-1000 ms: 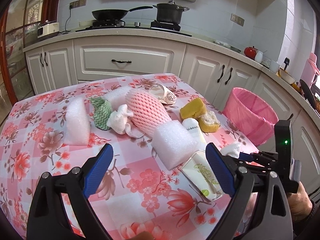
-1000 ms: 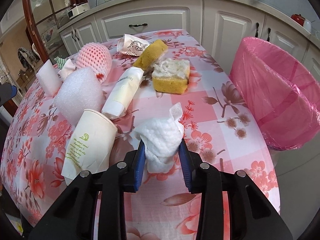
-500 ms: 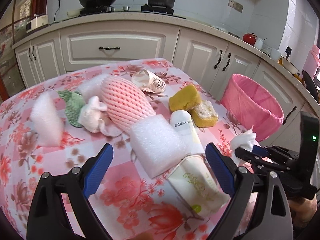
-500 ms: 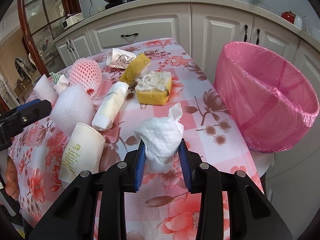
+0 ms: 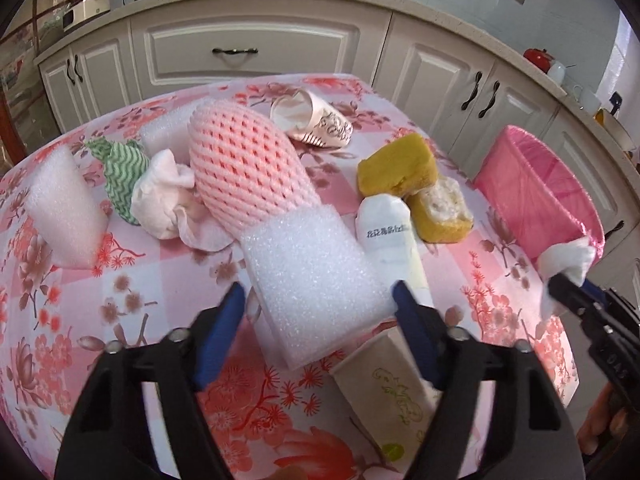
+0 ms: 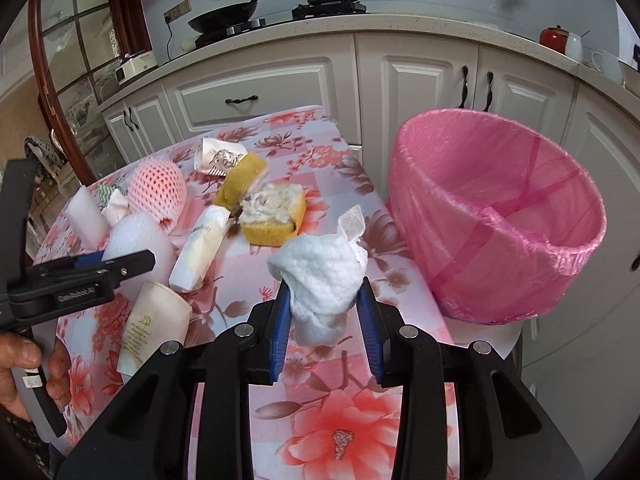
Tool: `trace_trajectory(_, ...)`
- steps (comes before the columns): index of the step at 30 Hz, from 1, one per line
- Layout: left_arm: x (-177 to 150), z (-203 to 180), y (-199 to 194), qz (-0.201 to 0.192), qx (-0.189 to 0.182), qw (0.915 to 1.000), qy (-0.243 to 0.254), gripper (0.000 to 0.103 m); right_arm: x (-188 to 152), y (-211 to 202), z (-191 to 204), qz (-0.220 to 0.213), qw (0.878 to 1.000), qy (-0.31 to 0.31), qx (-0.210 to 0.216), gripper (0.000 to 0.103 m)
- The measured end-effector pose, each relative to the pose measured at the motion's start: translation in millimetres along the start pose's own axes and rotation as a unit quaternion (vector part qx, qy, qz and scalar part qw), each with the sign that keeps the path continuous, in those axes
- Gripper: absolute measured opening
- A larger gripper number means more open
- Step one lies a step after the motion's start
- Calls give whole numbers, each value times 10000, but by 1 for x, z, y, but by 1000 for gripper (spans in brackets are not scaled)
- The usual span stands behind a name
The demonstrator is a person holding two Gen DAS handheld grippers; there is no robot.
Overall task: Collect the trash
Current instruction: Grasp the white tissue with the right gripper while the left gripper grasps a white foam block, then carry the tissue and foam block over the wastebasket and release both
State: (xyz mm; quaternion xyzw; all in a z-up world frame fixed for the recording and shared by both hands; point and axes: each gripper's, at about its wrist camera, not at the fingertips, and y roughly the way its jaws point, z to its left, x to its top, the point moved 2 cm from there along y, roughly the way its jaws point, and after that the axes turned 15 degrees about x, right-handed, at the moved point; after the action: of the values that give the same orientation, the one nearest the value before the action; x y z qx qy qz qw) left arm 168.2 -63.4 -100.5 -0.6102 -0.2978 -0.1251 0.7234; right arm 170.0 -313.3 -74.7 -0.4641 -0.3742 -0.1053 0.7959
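Now, right hand-held gripper [image 6: 323,307] clamping tissue wad [image 6: 320,276]

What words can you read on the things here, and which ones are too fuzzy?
"GenRobot.AI", as best it reads: on the side of the left gripper, right wrist view.
White tube: a line of dark characters, too blurred to read.
Plain paper cup: green emblem with small lines under it, too small to read.
Patterned paper cup: a drawing only, no words that I can make out.
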Motion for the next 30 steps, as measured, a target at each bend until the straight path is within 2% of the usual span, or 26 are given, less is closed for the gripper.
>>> trace_trajectory(5,-1,-3,-6,-68,109,9999,98,60,5,-10,-5,-121,9999,18,9,34)
trace_trajectory(17,21,-20,-58,-669,103,9969,389,60,26,-36,-14,-483,9988,4,-2,34)
trace_trajectory(30,51,-63,-86,-1063,-278,9913,731,60,56,-63,-52,-836,9961,71,-260,34)
